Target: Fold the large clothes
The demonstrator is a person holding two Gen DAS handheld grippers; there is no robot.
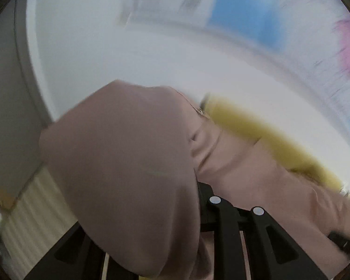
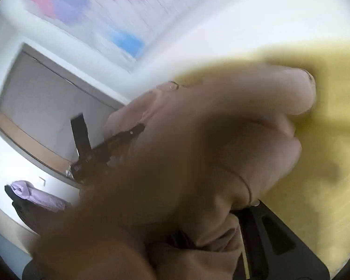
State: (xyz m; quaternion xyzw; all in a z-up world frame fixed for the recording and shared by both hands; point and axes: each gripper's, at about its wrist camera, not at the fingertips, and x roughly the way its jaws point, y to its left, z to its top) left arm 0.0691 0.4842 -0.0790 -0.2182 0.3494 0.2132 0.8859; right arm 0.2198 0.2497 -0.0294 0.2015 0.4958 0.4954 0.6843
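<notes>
Pink garment (image 1: 128,163) bunched directly over both jaws, slung between them, each pair nearly closed, apparently pinching its cloth. Yellow cloth (image 2: 315,163) beyond.

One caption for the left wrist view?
Left tool clamps pink garment above white table, yellow cloth behind.

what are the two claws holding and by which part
Both claws, left and right, grip the dusty-pink fabric garment by bunched folds; which part of it cannot be told.
</notes>
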